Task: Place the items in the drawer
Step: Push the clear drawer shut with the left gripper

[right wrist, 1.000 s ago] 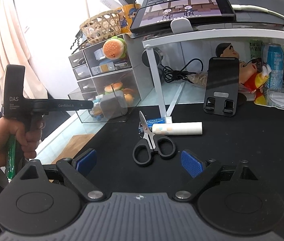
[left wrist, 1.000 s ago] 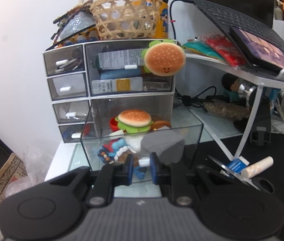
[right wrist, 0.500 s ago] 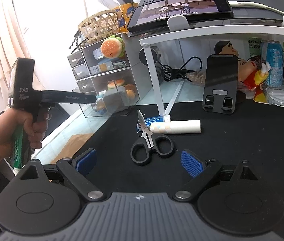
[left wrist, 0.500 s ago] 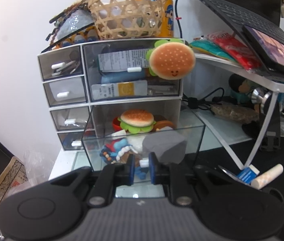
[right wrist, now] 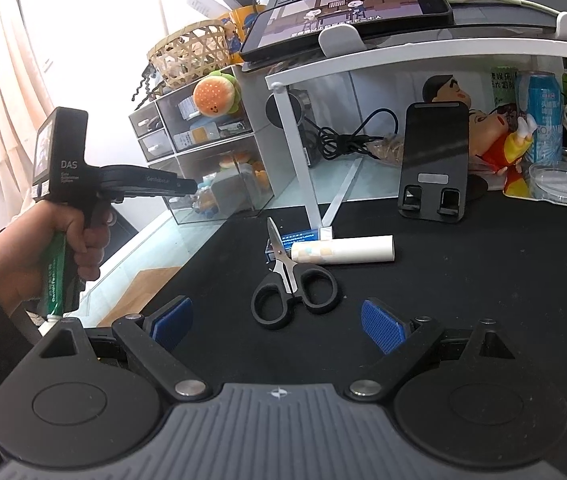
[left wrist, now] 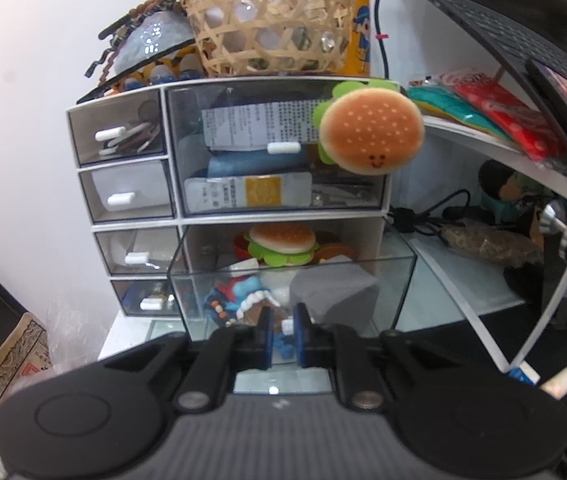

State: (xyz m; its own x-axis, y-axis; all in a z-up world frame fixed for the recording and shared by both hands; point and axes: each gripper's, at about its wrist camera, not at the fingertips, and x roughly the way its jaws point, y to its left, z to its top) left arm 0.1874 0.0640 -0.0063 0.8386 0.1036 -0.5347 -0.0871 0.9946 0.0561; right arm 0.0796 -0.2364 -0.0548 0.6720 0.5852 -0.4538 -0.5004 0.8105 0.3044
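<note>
The left tongs (left wrist: pixel 283 332) are clamped on the small white handle (left wrist: pixel 286 325) at the front of the clear drawer (left wrist: pixel 399 280), which stands pulled well out of the bottom right bay of the drawer unit (left wrist: pixel 385 204). Inside it lie a toy burger (left wrist: pixel 281 242), a grey block (left wrist: pixel 333 292) and a blue-and-red figure (left wrist: pixel 235 300). The right tongs (right wrist: pixel 277 326) are spread wide and hold nothing, hovering over the black surface (right wrist: pixel 483 280) just short of the scissors (right wrist: pixel 293 290), with a white roll (right wrist: pixel 347 250) lying just beyond them.

This scene fits two stages: the drawer being held out to receive the scissors or roll, or being gripped for pushing home with its load already inside (the pictures do not settle which).

Either way, the grip on the handle is what matters. The handle is a small nub, so the pads should keep squeezing it squarely, and any travel should run straight along the bay, not sideways or upward, or the clear walls could bind against the frame. The toy burger sits high near the back of the drawer, close under the bay's upper edge; it looks likely to catch there if anything shifts it upward. The plush burger (left wrist: pixel 371 134) hanging on the upper drawer overhangs the opening, so anything coming in from above should pass in front of it. Keeping the left hand (right wrist: pixel 43 256) steady while the right works would stop the drawer wandering.
</note>
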